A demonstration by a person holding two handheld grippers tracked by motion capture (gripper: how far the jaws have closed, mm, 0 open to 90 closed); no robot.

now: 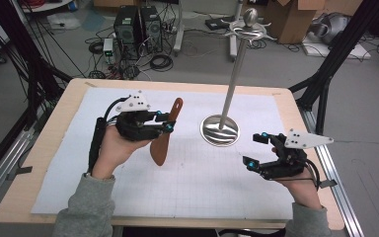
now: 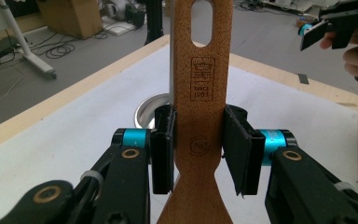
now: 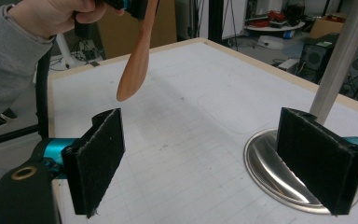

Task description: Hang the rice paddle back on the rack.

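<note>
High view first: your table (image 1: 49,148) is a pale wood slab under a white gridded mat (image 1: 202,182), matte and flat. On the mat's far right half stands the stand (image 1: 233,84), a slim brushed-metal pole rising from a round, mirror-bright base and ending in a knob with curved hooks.

As I judge it, you have the pick-up done and the hanging left. Your left gripper (image 1: 167,122) has its jaws clamped across the handle of the wooden spatula (image 1: 164,143), which is off the mat and hangs blade-down, left of the pole and apart from it. You must bring the slot up to a hook.

Left gripper view gives you the spatula (image 2: 200,140) close: warm brown, finely speckled wood, flat, with an oblong hanging slot near the end, a burnt-in stamp, and a flare toward the blade below the pads.

Your right gripper (image 1: 255,149) waits near the base, jaws wide apart on nothing; its pads (image 3: 98,158) look like black, fuzzy-edged foam.
</note>
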